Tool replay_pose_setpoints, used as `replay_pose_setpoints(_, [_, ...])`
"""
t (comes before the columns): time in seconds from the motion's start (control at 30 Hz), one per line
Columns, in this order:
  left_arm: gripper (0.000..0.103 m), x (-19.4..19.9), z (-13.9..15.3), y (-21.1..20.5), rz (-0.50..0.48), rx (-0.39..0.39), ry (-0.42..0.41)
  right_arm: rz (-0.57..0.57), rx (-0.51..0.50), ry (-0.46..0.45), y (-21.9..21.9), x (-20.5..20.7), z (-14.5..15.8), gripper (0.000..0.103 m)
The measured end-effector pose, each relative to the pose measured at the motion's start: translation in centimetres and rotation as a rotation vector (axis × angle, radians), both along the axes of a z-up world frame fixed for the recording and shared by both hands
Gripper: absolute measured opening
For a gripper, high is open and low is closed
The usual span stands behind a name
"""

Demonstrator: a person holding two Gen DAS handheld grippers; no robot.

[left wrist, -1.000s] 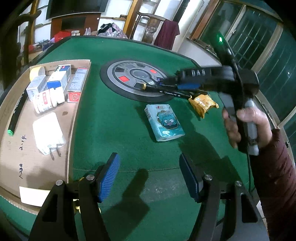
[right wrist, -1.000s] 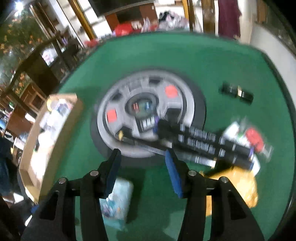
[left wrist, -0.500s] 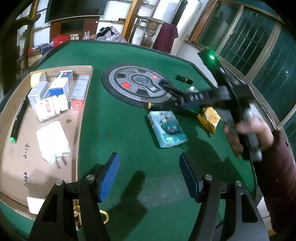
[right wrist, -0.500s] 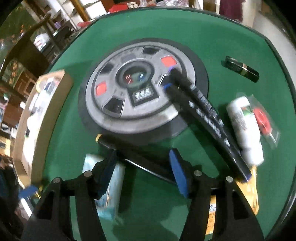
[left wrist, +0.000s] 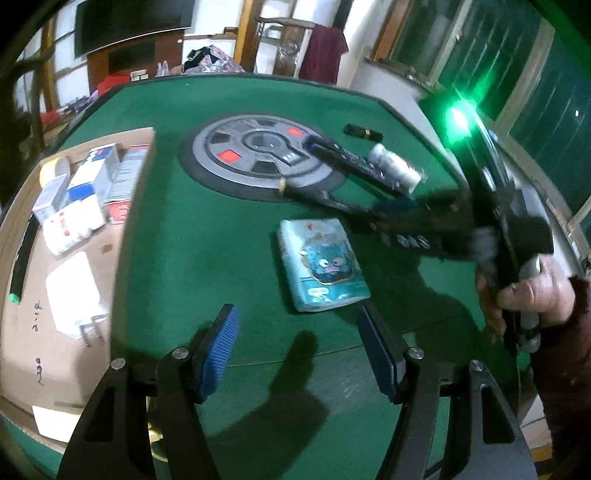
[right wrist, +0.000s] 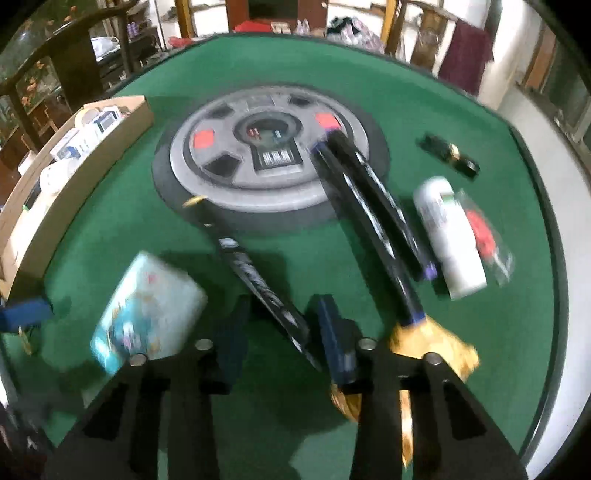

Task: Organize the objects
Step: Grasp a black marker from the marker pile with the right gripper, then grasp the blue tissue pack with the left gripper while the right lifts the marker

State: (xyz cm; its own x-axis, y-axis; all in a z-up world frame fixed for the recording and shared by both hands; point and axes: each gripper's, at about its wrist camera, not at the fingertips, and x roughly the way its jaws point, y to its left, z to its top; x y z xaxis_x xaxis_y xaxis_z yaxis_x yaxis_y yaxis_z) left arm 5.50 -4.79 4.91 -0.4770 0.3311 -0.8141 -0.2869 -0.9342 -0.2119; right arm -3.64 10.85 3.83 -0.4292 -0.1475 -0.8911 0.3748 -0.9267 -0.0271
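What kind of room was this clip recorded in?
Most likely a home living room with an automatic mahjong table: the green felt table has a round grey control hub at its centre, and behind it stand a wall-mounted TV, a wooden chair and scattered clothes.

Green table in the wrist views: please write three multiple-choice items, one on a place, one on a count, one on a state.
1. Where does the tissue pack lie?
A. on the green felt, apart from the round grey panel
B. inside the cardboard tray
C. on top of the white bottle

2. How many red squares does the round grey panel show?
A. one
B. two
C. four

3. How is the left hand-held gripper?
A. shut on the tissue pack
B. shut, empty
C. open, nothing between its pads

Answers:
1 A: the tissue pack rests on bare green felt.
2 B: two red squares show on the round grey panel.
3 C: the left hand-held gripper shows only felt between its pads.
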Motion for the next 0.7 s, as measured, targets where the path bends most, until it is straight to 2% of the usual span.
replay_pose_setpoints(0.1, [0.061,-0.1,-0.4,1.2,-0.009,-0.034,-0.008,0.018,-0.026,0.021,-1.6,-0.7,-0.3,0.013])
replay_pose_setpoints(0.2, [0.061,-0.8,-0.8,1.8,0.011,-0.057,-0.013,0.0,-0.099,-0.02,-1.8,-0.9,-0.4,0.012])
replay_pose_setpoints(0.3, [0.061,-1.8,-1.5,2.8,0.014,-0.106,-0.012,-0.062,-0.183,-0.055,0.4,-0.1,-0.4,0.012])
replay_pose_setpoints(0.4, [0.061,-3.1,-2.5,4.7,-0.022,-0.141,-0.017,-0.122,-0.237,-0.076,2.9,1.3,-0.3,0.012])
replay_pose_setpoints(0.57, [0.092,-4.8,-3.4,8.0,-0.066,-0.238,0.02,-0.169,-0.298,-0.081,4.9,3.1,-0.3,0.012])
replay_pose_setpoints(0.7, [0.097,-6.2,-3.7,8.9,-0.057,-0.22,0.019,-0.181,-0.333,-0.075,5.0,3.0,-0.7,0.012])
